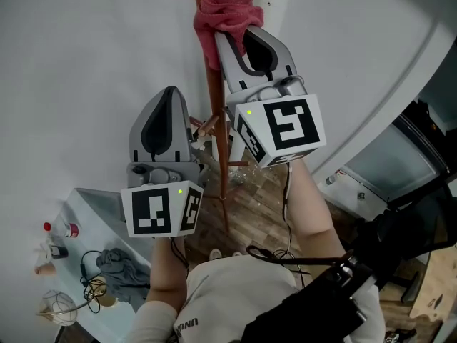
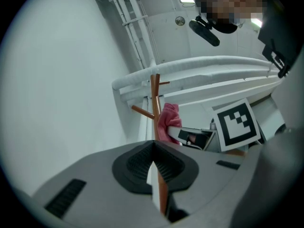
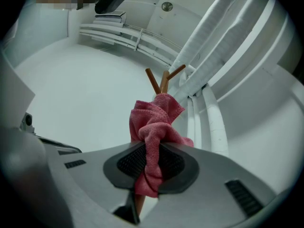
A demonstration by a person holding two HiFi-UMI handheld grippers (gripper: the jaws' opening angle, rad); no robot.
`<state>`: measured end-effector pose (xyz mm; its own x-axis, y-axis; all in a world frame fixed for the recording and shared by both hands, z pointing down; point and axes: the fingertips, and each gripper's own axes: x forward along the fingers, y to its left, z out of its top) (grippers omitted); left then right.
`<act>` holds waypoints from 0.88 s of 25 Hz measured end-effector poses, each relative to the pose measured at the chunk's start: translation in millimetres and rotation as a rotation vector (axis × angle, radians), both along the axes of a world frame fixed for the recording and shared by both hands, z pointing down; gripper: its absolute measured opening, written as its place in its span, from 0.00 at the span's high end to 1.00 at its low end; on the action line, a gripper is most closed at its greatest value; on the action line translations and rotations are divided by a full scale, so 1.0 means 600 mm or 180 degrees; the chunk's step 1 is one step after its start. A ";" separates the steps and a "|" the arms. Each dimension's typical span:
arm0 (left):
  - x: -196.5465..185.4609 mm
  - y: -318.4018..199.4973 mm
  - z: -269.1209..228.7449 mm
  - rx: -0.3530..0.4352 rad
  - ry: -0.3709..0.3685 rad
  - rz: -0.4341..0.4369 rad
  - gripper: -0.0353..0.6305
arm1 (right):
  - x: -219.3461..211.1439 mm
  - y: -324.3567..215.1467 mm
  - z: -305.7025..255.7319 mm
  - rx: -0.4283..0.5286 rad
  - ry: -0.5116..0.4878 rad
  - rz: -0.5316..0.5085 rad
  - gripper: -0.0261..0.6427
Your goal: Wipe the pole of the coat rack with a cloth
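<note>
The coat rack's brown wooden pole (image 1: 214, 98) runs up along the white wall. A red cloth (image 1: 227, 9) is bunched against the pole near its upper pegs, and my right gripper (image 1: 230, 38) is shut on it. In the right gripper view the cloth (image 3: 154, 127) hangs between the jaws of the right gripper (image 3: 148, 163), and the pegs (image 3: 164, 82) stick out behind it. My left gripper (image 1: 171, 95) is lower and left of the pole, shut and holding nothing. In the left gripper view its jaws (image 2: 152, 163) meet, and beyond them stand the pole (image 2: 155, 108) and the cloth (image 2: 167, 122).
A short peg (image 1: 207, 126) juts from the pole between the two grippers. A pale blue table (image 1: 93, 206) at lower left carries a grey rag (image 1: 121, 266), a red-capped bottle (image 1: 61, 229) and cables. Wooden floor (image 1: 250, 199) lies below the rack's base. Dark furniture (image 1: 400, 156) stands at right.
</note>
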<state>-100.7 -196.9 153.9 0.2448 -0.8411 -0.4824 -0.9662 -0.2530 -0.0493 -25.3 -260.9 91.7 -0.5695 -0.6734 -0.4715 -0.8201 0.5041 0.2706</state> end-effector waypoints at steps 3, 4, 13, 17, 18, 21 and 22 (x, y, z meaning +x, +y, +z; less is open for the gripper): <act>-0.004 0.000 0.008 -0.0036 0.0019 -0.0011 0.94 | -0.002 -0.001 0.011 -0.0035 0.0011 0.0002 0.86; -0.005 0.000 0.010 -0.0048 0.0023 -0.0013 0.94 | -0.003 -0.002 0.015 -0.0047 0.0012 0.0005 0.86; -0.006 -0.002 0.031 -0.0151 0.0025 -0.0020 0.94 | -0.004 -0.008 0.049 -0.0171 0.0073 0.0048 0.86; -0.009 -0.002 0.036 -0.0190 0.0027 -0.0025 0.94 | -0.004 -0.011 0.061 -0.0237 0.0071 0.0056 0.86; -0.009 -0.002 0.038 -0.0200 0.0023 -0.0030 0.94 | -0.004 -0.012 0.064 -0.0248 0.0071 0.0059 0.86; -0.010 -0.001 0.045 -0.0235 0.0018 -0.0042 0.94 | -0.002 -0.012 0.074 -0.0284 0.0073 0.0066 0.86; -0.011 -0.001 0.047 -0.0249 0.0020 -0.0043 0.94 | -0.001 -0.013 0.076 -0.0296 0.0072 0.0068 0.86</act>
<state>-107.2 -197.4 181.9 0.2305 -0.8794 -0.4166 -0.9698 -0.2428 -0.0239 -26.0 -268.4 137.6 -0.5643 -0.7257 -0.3935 -0.8252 0.5103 0.2421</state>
